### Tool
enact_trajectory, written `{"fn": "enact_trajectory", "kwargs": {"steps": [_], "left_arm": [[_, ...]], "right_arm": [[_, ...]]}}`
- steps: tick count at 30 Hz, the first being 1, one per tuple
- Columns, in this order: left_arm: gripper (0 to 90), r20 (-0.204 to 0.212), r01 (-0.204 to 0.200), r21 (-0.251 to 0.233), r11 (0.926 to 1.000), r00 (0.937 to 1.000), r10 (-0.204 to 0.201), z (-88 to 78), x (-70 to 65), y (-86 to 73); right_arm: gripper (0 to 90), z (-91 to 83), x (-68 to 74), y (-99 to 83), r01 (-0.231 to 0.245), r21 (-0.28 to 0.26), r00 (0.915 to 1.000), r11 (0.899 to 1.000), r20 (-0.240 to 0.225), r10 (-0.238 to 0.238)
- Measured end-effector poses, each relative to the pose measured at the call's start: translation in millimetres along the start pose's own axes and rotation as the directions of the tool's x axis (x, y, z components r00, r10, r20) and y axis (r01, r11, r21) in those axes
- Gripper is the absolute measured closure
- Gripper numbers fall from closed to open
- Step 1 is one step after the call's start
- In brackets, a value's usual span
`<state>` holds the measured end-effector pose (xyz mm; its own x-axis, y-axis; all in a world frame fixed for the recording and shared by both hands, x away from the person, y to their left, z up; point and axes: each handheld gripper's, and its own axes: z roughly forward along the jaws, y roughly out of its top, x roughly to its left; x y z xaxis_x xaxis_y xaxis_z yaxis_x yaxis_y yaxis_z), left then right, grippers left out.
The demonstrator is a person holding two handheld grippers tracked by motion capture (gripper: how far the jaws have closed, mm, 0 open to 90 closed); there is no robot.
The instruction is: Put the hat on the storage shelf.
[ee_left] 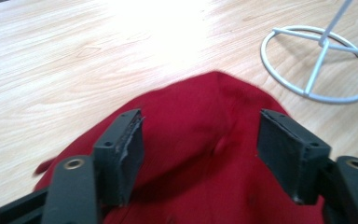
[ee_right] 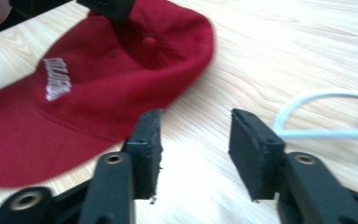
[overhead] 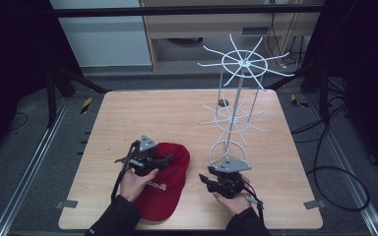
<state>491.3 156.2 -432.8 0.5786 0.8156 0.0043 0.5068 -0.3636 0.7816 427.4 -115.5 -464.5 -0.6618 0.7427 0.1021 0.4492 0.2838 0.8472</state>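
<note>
A red cap (overhead: 170, 189) with white lettering lies flat on the wooden table (overhead: 152, 113), near the front edge. My left gripper (overhead: 165, 160) hovers over the cap's crown, open, with the red cloth (ee_left: 191, 186) below the jaws and nothing pressed between the pads. My right gripper (overhead: 205, 179) stands open just right of the cap (ee_right: 98, 93), over bare wood, with nothing between its fingers (ee_right: 196, 119). The left gripper view looks down across the crown from between its own spread jaws (ee_left: 200, 116).
A tall white wire rack (overhead: 236, 88) with spoked tiers stands on the right half of the table. Its ring base (overhead: 228, 152) sits close behind my right gripper and shows in the left gripper view (ee_left: 317, 65). Black cables lie on the floor at right.
</note>
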Motion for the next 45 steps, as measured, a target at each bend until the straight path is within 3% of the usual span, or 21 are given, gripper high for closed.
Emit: {"fn": "enact_trajectory", "kwargs": {"steps": [2, 4, 6, 7, 8, 9, 11, 14, 20, 21, 23, 25, 28, 31, 36, 38, 41, 42, 43, 44, 45], "left_arm": [[28.2, -0.016, -0.009, 0.012, 0.9999, 0.9998, 0.009, 5.8, -3.1, 3.0], [26.5, -0.047, -0.001, 0.058, 0.9983, 0.9989, 0.004, 25.1, -6.8, 7.6], [25.8, -0.059, 0.008, 0.07, 0.9975, 0.9982, -0.004, 31.4, -6.9, 7.9], [25.8, -0.07, 0.018, 0.092, 0.9956, 0.9975, -0.011, 38.4, -6.2, 7.2], [26.0, -0.067, 0.041, 0.133, 0.9903, 0.9972, -0.032, 49.7, -4.9, 4.6], [26.3, -0.067, 0.041, 0.133, 0.9903, 0.9972, -0.032, 49.7, -4.9, 4.6], [28.8, -0.072, 0.054, 0.195, 0.9792, 0.9966, -0.041, 63.0, -3.1, -0.8], [38.5, -0.058, 0.09, 0.21, 0.9735, 0.9951, -0.08, 67.9, 0.7, -3.1], [70.6, -0.022, 0.142, 0.219, 0.9653, 0.9899, -0.14, 64.8, 6.8, -4.0], [77.0, 0.007, 0.138, 0.198, 0.9704, 0.9898, -0.142, 56.6, 8.2, -4.7], [78.8, 0.046, 0.125, 0.165, 0.9784, 0.9899, -0.135, 45.1, 7.8, -3.9], [79.4, 0.09, 0.106, 0.097, 0.9897, 0.9894, -0.114, 24.9, 7.0, -1.3], [79.3, 0.153, 0.077, 0.015, 0.9969, 0.985, -0.079, -3.7, 9.4, 2.9], [78.9, 0.213, 0.054, -0.051, 0.9972, 0.9762, -0.042, -34.0, 15.5, 6.4], [78.7, 0.255, 0.042, -0.173, 0.9841, 0.967, 0.004, -77.0, 26.5, 9.0], [78.7, 0.259, 0.045, -0.193, 0.9801, 0.9658, 0.006, -84.1, 28.1, 9.9], [78.8, 0.255, 0.012, -0.275, 0.9612, 0.9649, 0.061, -109.7, 30.2, 18.6], [78.9, 0.255, 0.012, -0.275, 0.9612, 0.9649, 0.061, -109.7, 30.2, 18.6], [79.0, 0.249, -0.013, -0.318, 0.948, 0.9636, 0.097, -118.9, 29.4, 23.5], [79.0, 0.249, -0.013, -0.318, 0.948, 0.9636, 0.097, -118.9, 29.4, 23.5], [79.2, 0.236, -0.035, -0.358, 0.9332, 0.9634, 0.126, -127.9, 28.0, 29.3]], "right_arm": [[51.0, -5.3, -2.9, -2.7, 0.002, -0.003, 0.9999, 1.0, 0.011, -0.002], [44.4, -24.1, -13.0, -12.4, 0.001, -0.015, 0.9987, 1.0, 0.05, 0.0], [41.0, -34.2, -20.0, -17.9, -0.013, -0.021, 0.9972, 1.0, 0.073, 0.015], [41.0, -34.2, -20.0, -17.9, -0.013, -0.021, 0.9972, 1.0, 0.073, 0.015], [38.5, -44.9, -30.7, -23.9, -0.033, -0.037, 0.994, 0.999, 0.103, 0.037], [38.5, -44.9, -30.7, -23.9, -0.033, -0.037, 0.994, 0.999, 0.103, 0.037], [35.9, -52.6, -42.0, -29.2, -0.059, -0.046, 0.9899, 0.997, 0.126, 0.065], [35.4, -54.7, -47.9, -31.6, -0.072, -0.041, 0.9865, 0.997, 0.144, 0.078], [35.9, -57.2, -54.1, -33.6, -0.074, -0.043, 0.9826, 0.996, 0.167, 0.08], [36.3, -59.8, -56.8, -34.3, -0.08, -0.051, 0.981, 0.996, 0.173, 0.087], [36.3, -62.0, -59.0, -34.9, -0.084, -0.058, 0.9791, 0.995, 0.181, 0.093], [36.3, -65.0, -62.7, -36.5, -0.091, -0.061, 0.9765, 0.994, 0.19, 0.101], [36.2, -67.9, -66.8, -38.6, -0.102, -0.067, 0.9725, 0.992, 0.203, 0.114], [35.8, -69.9, -71.3, -40.5, -0.103, -0.076, 0.9691, 0.992, 0.217, 0.117], [35.6, -71.7, -76.7, -42.3, -0.109, -0.082, 0.9642, 0.991, 0.233, 0.126], [35.5, -71.9, -77.6, -42.6, -0.112, -0.085, 0.963, 0.99, 0.237, 0.129], [35.4, -72.7, -81.5, -43.5, -0.115, -0.089, 0.9595, 0.989, 0.248, 0.134], [35.4, -72.7, -81.5, -43.5, -0.115, -0.089, 0.9595, 0.989, 0.248, 0.134], [35.3, -73.0, -82.3, -43.3, -0.119, -0.095, 0.9576, 0.988, 0.252, 0.14], [35.3, -73.0, -82.3, -43.3, -0.119, -0.095, 0.9576, 0.988, 0.252, 0.14], [35.2, -73.4, -83.2, -43.1, -0.12, -0.099, 0.9564, 0.988, 0.256, 0.142]]}}
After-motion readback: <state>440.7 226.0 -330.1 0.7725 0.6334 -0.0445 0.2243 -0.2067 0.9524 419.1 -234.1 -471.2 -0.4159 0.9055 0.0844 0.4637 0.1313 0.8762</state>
